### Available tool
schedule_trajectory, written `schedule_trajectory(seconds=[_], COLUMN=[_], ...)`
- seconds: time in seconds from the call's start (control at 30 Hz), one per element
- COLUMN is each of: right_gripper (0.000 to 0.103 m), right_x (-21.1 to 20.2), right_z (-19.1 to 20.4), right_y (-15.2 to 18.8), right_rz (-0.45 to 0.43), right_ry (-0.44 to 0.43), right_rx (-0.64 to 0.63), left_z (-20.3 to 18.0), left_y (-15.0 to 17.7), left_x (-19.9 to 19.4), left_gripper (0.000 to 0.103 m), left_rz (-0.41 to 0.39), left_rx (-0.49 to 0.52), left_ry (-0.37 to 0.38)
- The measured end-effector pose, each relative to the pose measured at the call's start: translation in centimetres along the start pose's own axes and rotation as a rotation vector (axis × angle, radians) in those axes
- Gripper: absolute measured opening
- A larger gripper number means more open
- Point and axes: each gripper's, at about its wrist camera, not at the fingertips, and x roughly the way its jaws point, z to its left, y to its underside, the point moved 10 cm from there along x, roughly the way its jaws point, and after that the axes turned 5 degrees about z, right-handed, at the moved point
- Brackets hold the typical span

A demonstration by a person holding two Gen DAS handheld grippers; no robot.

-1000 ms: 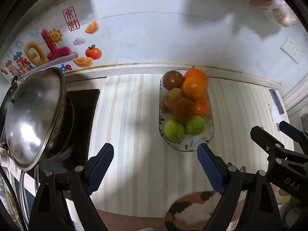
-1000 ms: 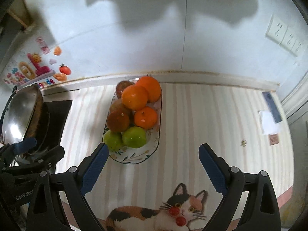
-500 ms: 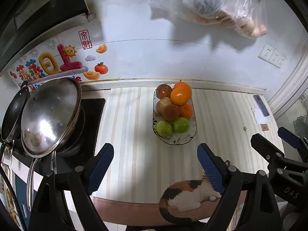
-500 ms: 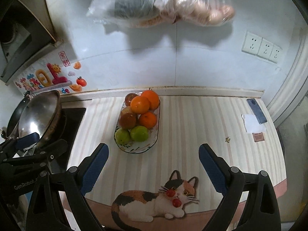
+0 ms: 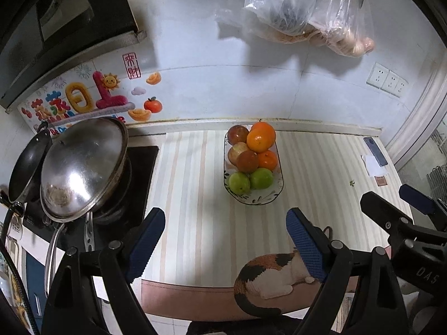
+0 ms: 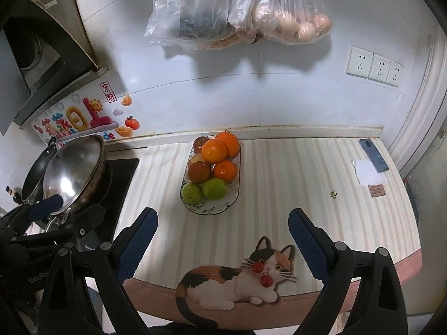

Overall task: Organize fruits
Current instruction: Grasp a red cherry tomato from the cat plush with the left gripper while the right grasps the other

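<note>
An oval patterned dish (image 5: 275, 196) (image 6: 223, 209) stands on the striped counter mat near the back wall. It is piled with oranges (image 5: 261, 140) (image 6: 214, 150), red apples (image 5: 237, 134) (image 6: 199, 172) and two green fruits (image 5: 261, 178) (image 6: 214, 188). My left gripper (image 5: 225, 240) is open and empty, well back from the dish above the mat's front edge. My right gripper (image 6: 222, 241) is open and empty, also back from the dish. The right gripper shows at the right of the left wrist view (image 5: 402, 212).
A steel wok lid (image 5: 81, 164) (image 6: 74, 171) and a dark pan sit on the hob at the left. Plastic bags (image 6: 237, 8) hang on the wall above the dish. A phone (image 6: 373, 155) and paper lie at the right. A cat picture (image 6: 237, 279) marks the mat's front.
Both grippers have pulled back and up from the dish, which now looks smaller and farther. The hanging bags and counter front edge have come into view. Both grippers stayed open.
</note>
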Motion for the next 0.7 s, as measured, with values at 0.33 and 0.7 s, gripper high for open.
schedule_trajectory(seconds=[0.33,0.7], right_gripper=[0.097,0.065], right_x=[9.2,20.3], right_z=[-7.4,-12.2], right_y=[6.3,17.6], right_rz=[0.258,0.511], right_ry=[0.0,-0.038], right_rx=[0.185,0.312], left_z=[-3.0,-7.6], left_y=[2.0,7.5], left_x=[7.2,17.9], left_gripper=[0.101,0.101], left_rz=[0.145,0.391], left_rx=[0.05,0.169], left_ry=[0.015,-0.031])
